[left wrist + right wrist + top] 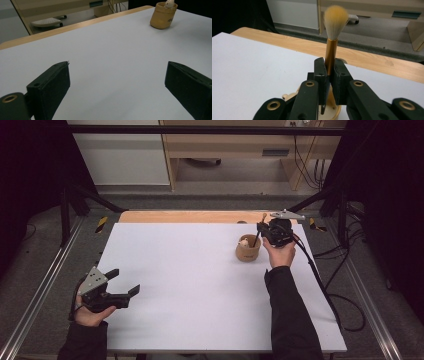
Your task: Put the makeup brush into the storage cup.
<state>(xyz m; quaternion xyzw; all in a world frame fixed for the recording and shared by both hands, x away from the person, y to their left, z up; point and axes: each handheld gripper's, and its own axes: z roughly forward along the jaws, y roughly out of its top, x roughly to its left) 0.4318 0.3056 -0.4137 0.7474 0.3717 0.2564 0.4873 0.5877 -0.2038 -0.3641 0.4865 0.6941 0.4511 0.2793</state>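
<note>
My right gripper (329, 75) is clamped on the gold-handled, pale-bristled brush (331, 47), upright over the small round wooden cup (248, 248) at two o'clock; I judge lowering comes next. The left gripper (117, 82) rests agape at eight o'clock.

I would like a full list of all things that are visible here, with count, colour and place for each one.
Brush: one, golden handle with pale yellowish bristles, held upright between the right gripper's fingers, bristles up, above the cup.
Cup: one, tan, on the white table near its far right part; something small and pale sits in it, too small to tell.
Table: one, white top with a wooden strip along the far edge.
Cabinet: one, white, on the floor beyond the table.
Right gripper: one, black, over the cup, shut on the brush.
Left gripper: one, black, at the near left of the table, fingers open.
Hands: two, in dark sleeves, each holding one gripper.
</note>
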